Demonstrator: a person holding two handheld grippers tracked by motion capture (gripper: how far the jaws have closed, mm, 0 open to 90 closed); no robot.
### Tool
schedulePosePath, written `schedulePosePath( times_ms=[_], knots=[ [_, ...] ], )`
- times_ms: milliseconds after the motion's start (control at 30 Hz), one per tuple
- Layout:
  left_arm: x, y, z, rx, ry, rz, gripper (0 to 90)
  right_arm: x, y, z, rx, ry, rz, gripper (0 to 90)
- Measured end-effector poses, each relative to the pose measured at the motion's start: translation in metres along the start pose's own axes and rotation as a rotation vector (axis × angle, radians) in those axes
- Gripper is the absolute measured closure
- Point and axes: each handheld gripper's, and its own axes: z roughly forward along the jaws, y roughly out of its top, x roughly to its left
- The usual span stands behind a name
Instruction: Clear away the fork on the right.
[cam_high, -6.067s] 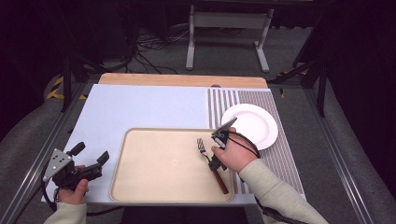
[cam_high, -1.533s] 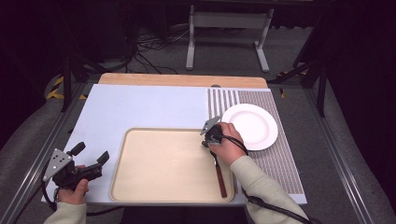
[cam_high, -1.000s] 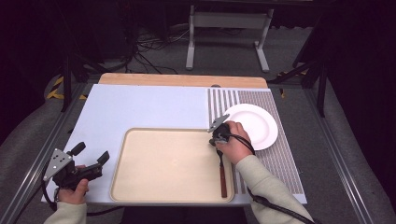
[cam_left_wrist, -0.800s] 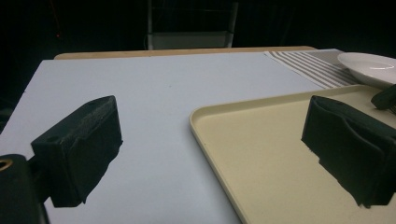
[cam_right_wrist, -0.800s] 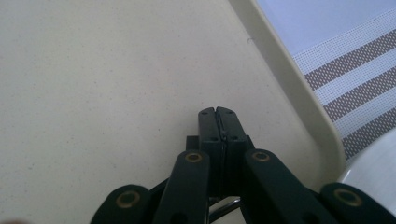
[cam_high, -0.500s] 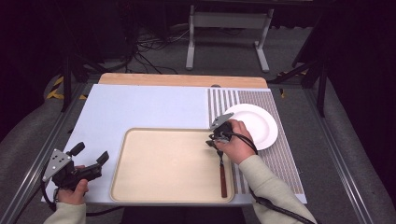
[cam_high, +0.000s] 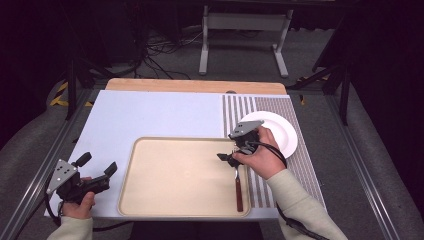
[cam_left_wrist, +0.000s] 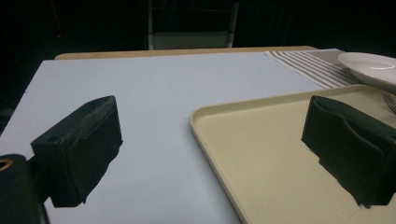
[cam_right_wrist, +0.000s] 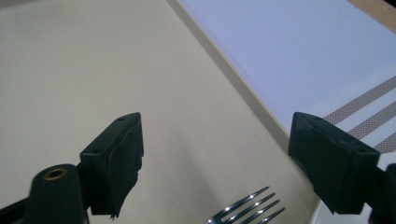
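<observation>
The fork (cam_high: 238, 183), steel tines and dark reddish handle, lies flat along the right edge of the beige tray (cam_high: 175, 175), released and untouched. My right claw (cam_right_wrist: 215, 161) hangs just above its tines, jaws wide apart after opening, nothing between them; the white plate (cam_high: 280, 131) sits close beyond on the striped mat (cam_high: 300, 165). My left claw (cam_high: 97, 167) rests open at the tray's left edge, empty.

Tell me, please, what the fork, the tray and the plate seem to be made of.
Fork: shiny metal tines, probably steel, as they reflect light in the right gripper view; the handle is dark reddish-brown, perhaps wood or plastic.
Tray: beige with a matte, even surface and a rounded raised rim, so likely plastic.
Plate: white and glossy, with a soft shine in the left gripper view; ceramic or melamine, hard to decide.
</observation>
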Motion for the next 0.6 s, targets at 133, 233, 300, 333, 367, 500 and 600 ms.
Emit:
schedulePosePath(
  times_ms=[133,233,300,333,367,500,600],
  knots=[
    [0.000,0.000,0.000,0.002,0.000,0.001,5.4,0.001,-0.002,-0.013,-0.044,0.000,0.014,16.8],
    [-0.001,0.000,0.000,0.004,-0.001,0.002,5.4,0.001,-0.006,-0.021,-0.066,-0.007,0.017,16.8],
    [-0.001,0.000,0.001,0.002,-0.001,0.001,5.4,0.001,-0.009,-0.027,-0.082,-0.014,0.019,16.8],
    [-0.001,0.000,0.001,0.002,-0.002,0.001,5.3,0.001,-0.011,-0.029,-0.091,-0.017,0.021,16.8],
    [-0.001,0.000,0.001,0.005,-0.003,0.003,5.4,0.001,-0.013,-0.032,-0.102,-0.019,0.026,16.8],
    [0.000,0.000,0.001,0.006,-0.003,0.000,5.4,0.000,-0.021,-0.044,-0.140,-0.043,0.039,16.2],
    [0.000,0.000,0.001,0.006,-0.003,-0.001,5.4,-0.001,-0.029,-0.052,-0.171,-0.050,0.061,16.2]
  ],
)
